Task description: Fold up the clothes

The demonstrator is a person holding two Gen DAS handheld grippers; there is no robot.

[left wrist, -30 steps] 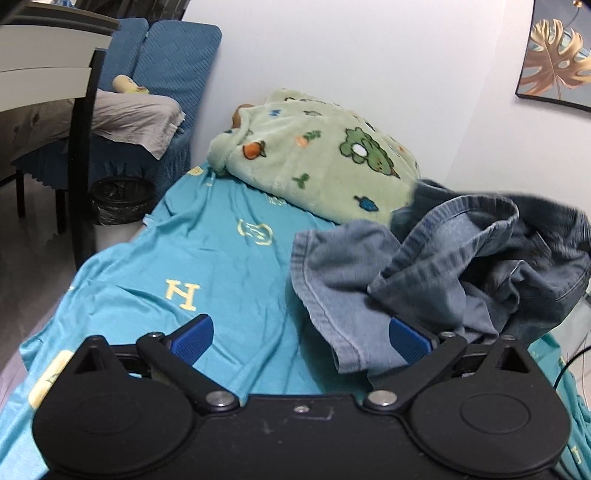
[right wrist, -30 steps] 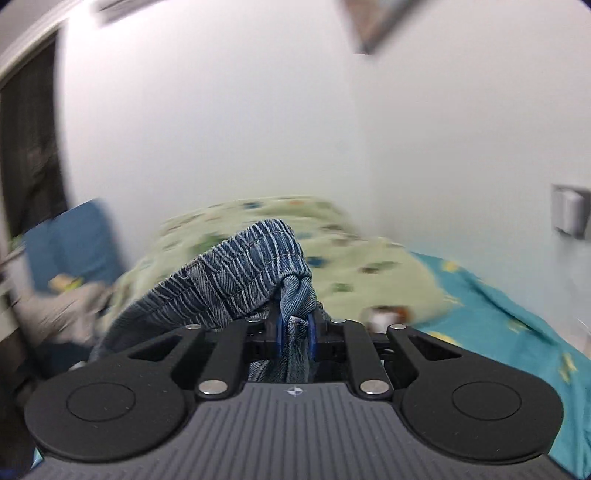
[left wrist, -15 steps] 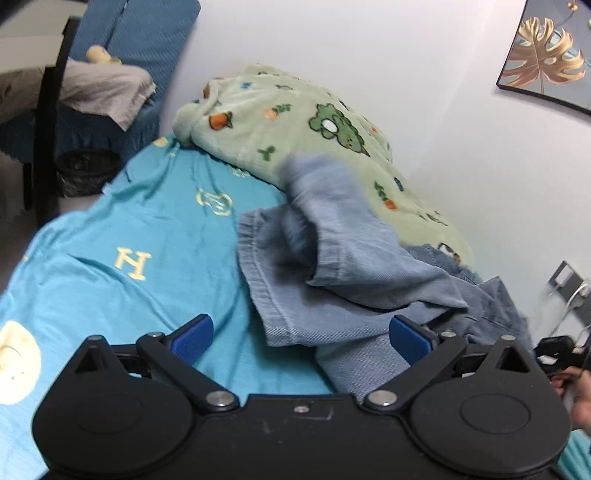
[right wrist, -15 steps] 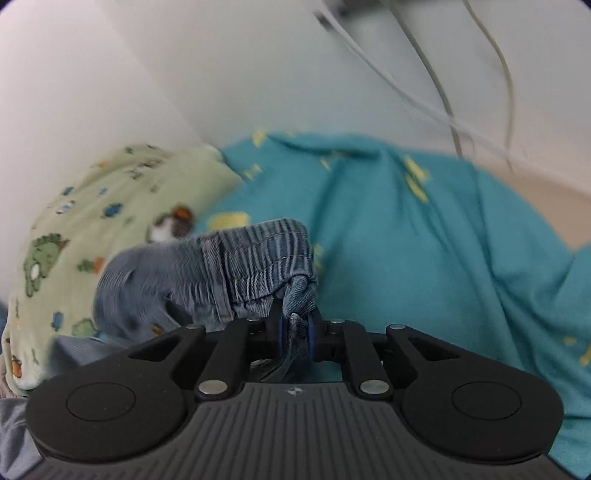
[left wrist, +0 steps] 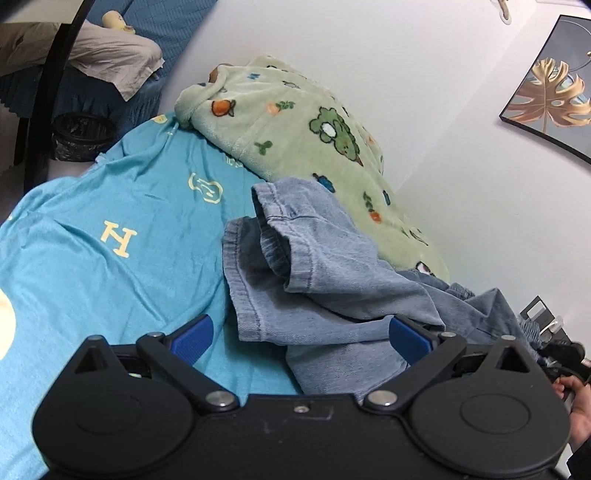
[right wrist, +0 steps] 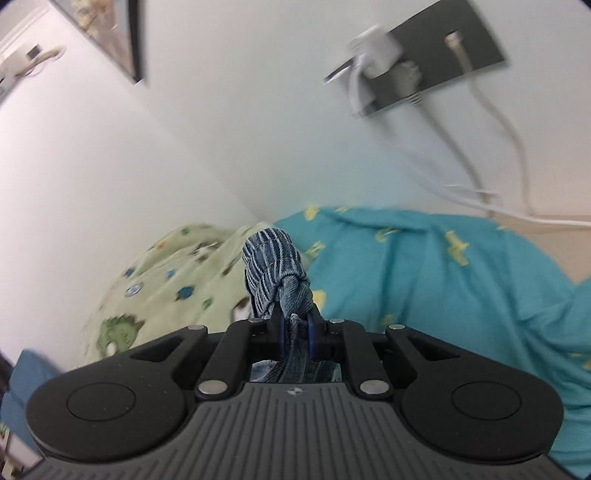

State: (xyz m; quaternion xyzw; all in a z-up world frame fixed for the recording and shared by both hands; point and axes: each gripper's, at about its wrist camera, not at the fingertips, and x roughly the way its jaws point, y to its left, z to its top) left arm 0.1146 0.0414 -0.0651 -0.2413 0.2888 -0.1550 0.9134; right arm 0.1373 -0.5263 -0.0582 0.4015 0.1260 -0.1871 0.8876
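While the left gripper hangs with its blue pads spread wide and nothing between them, the denim garment lies crumpled on the bed just ahead of it, on the right half of the turquoise sheet. Two hemmed leg openings face the left side of the left wrist view, one resting on top of the other, and the fabric runs back in loose folds toward the lower right, where it passes under the right pad. The far edge of the denim touches the pale green cartoon-print blanket, which is heaped along the white wall. The sheet carries yellow printed shapes, among them a letter H.

At the right edge of that view a hand grips a black handle. A framed picture of a gold leaf hangs on the wall above. In the upper left stand a blue upholstered seat with a beige cloth draped over it and a dark bin on the floor.

In the right wrist view the right gripper is closed tight on a bunched piece of the denim, whose striped inner weave sticks up past the pads. Behind it are the blanket, the sheet, and a dark wall outlet plate with white cables trailing down; this view is blurred.
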